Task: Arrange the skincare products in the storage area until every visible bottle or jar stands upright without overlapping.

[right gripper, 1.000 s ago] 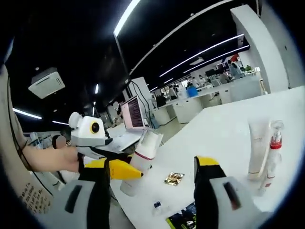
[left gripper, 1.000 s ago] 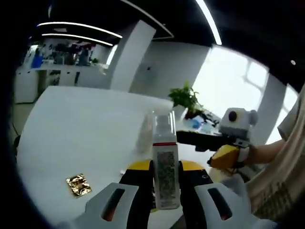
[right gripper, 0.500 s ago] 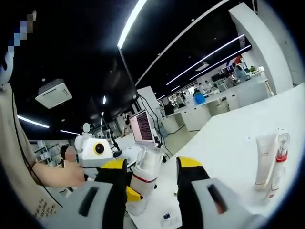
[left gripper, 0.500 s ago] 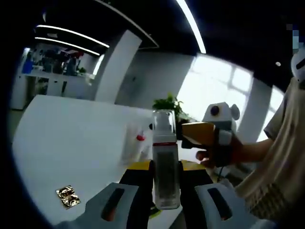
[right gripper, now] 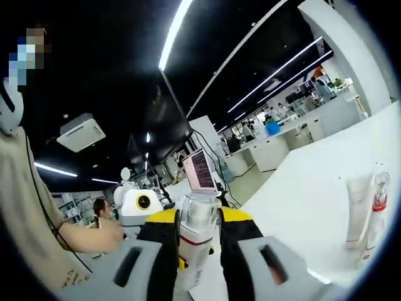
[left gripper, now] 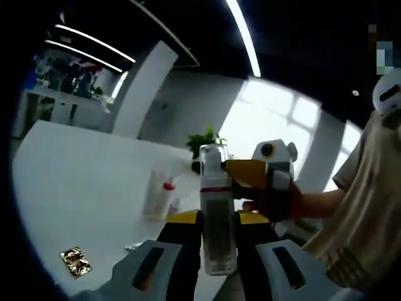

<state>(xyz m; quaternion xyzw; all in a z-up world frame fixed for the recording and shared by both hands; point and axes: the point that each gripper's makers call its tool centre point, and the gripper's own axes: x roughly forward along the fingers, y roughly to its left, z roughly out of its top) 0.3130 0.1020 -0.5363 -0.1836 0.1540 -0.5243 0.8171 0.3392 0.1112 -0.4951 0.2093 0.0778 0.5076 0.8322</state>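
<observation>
A clear pump bottle (left gripper: 217,235) with a white label and a transparent cap stands upright between the jaws of my left gripper (left gripper: 217,216), which is shut on its body. My right gripper (left gripper: 249,174) reaches in from the right, level with the cap. In the right gripper view the same bottle (right gripper: 192,248) shows a red band, and my right gripper (right gripper: 199,216) has its yellow jaws pressed against both sides of the cap. A white tube (right gripper: 358,204) and a red-collared spray bottle (right gripper: 377,210) stand upright on the white table (right gripper: 301,200); both also appear as tube (left gripper: 154,194) and spray bottle (left gripper: 167,191).
A gold sachet (left gripper: 74,262) lies on the table (left gripper: 75,188) at the lower left. A potted plant (left gripper: 203,140) stands beyond the far edge. A laptop (right gripper: 200,170) sits behind the bottle. A person's hand (right gripper: 103,233) and sleeve hold the left gripper.
My right gripper's jaws have closed in from either side onto the bottle's cap. Both views have tilted upward a little, with the bottle staying in my left gripper.
</observation>
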